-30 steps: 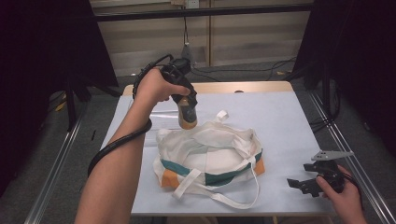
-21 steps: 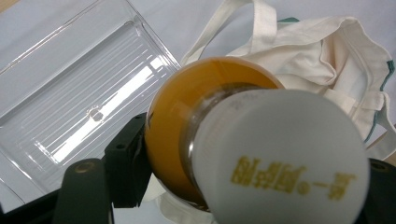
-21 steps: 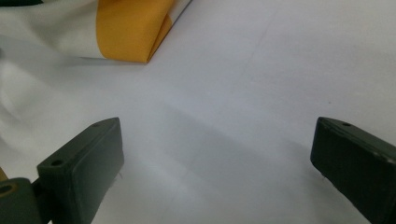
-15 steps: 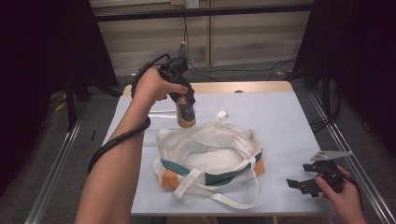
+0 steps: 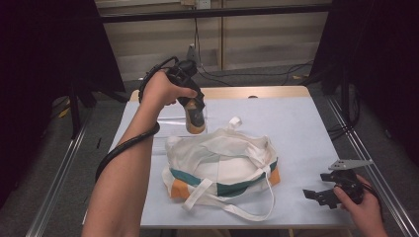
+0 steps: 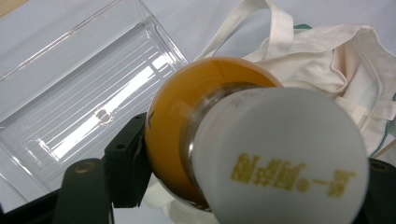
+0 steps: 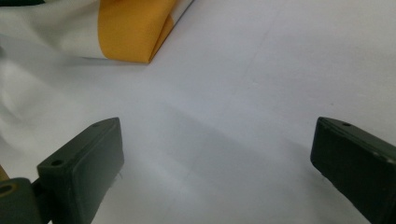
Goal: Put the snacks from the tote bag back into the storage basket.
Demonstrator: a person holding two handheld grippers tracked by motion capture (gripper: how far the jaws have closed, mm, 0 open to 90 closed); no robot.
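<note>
My left gripper [image 5: 195, 114] is shut on an orange bottle [image 5: 194, 118] with a white cap [image 6: 280, 158], held upright above the table between a clear tray and a cloth bag. In the left gripper view the orange bottle [image 6: 187, 126] sits between the black jaws, cap toward the camera. The cream tote bag [image 5: 222, 165] with green and orange bands lies crumpled mid-table, its straps trailing toward the front edge. My right gripper [image 5: 323, 195] rests open near the front right corner, with bare table between its jaws [image 7: 215, 154]. An orange corner of the bag [image 7: 135, 28] lies ahead of it.
A clear plastic tray [image 6: 84, 93] lies on the white table [image 5: 296, 123] left of the bag, under the bottle. Metal rails [image 5: 54, 187] run along both sides of the table. Cables [image 5: 247, 74] lie on the floor behind.
The left gripper has carried the bottle slightly forward and down toward the bag. The right gripper has stayed put.
</note>
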